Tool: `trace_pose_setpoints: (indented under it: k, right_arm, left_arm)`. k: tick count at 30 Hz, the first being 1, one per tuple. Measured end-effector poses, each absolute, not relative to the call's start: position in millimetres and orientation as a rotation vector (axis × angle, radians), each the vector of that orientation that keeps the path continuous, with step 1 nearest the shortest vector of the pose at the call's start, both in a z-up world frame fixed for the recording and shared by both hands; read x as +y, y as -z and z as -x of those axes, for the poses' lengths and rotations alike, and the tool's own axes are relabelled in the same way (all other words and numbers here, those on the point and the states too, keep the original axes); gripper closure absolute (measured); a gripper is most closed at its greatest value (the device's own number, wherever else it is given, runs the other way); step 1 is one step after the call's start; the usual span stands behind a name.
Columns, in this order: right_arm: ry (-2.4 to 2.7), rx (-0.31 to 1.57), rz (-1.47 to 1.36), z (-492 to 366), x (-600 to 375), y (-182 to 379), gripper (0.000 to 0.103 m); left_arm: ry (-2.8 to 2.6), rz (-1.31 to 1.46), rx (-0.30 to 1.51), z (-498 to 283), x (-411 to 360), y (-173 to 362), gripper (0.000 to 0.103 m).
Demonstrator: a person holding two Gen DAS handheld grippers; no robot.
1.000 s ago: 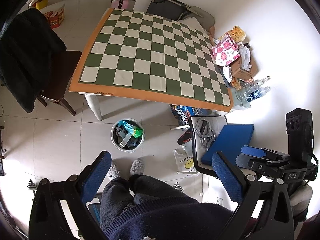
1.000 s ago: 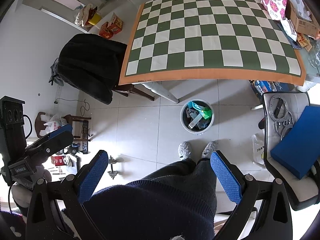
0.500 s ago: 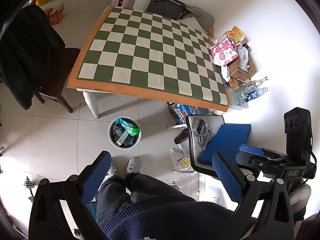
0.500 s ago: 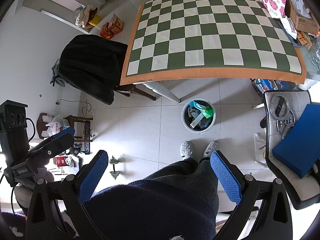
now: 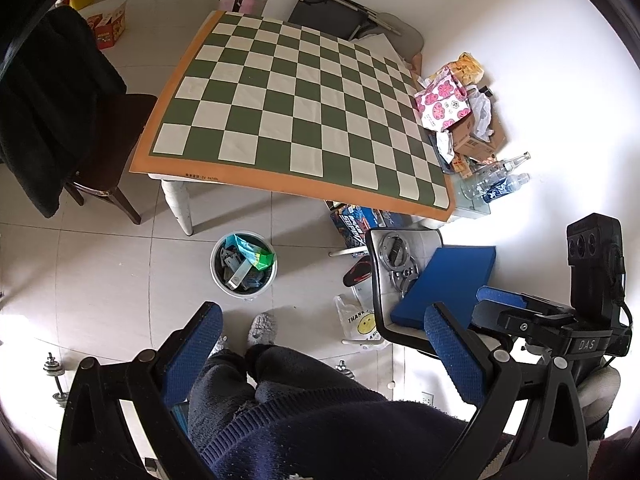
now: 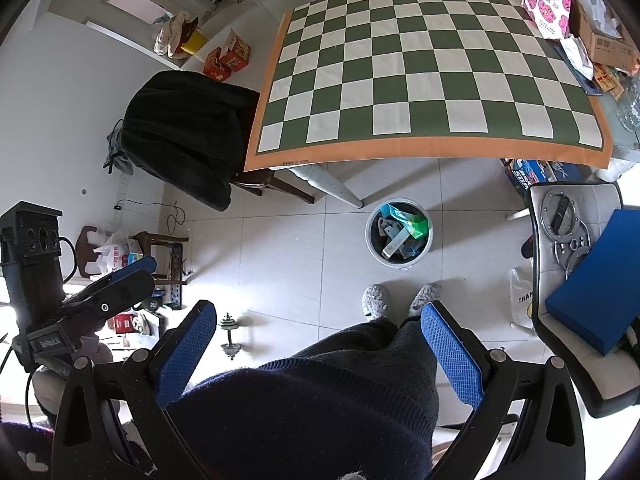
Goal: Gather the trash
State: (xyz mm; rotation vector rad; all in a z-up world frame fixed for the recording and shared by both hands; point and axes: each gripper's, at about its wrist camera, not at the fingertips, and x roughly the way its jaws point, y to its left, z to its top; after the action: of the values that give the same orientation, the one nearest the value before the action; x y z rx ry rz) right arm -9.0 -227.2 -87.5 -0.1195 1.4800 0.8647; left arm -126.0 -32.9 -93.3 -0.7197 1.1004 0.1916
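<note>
Left view: my left gripper is spread wide and empty, held high above the bin, which stands full of trash by the table.

Right view: my right gripper likewise gapes empty, pulled back over my legs; the checkered top looks bare.

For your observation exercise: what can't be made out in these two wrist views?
- Round grey trash bin: lower contents hidden under the green wrapper, both views.
- Clear plastic bottles: cut off by the edge, right wrist view.
- Small print on the orange-bordered checkered mat: too small.
</note>
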Motion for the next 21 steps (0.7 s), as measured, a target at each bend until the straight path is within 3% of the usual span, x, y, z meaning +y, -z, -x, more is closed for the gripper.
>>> trace_pose_setpoints:
  k: [21]
  right_arm:
    - [-0.864,1.479,0.113,13.5,-223.8,83.3,0.000]
  left_arm:
    - [-0.194,0.723,1.093,132.5,-31.1,93.1,0.000]
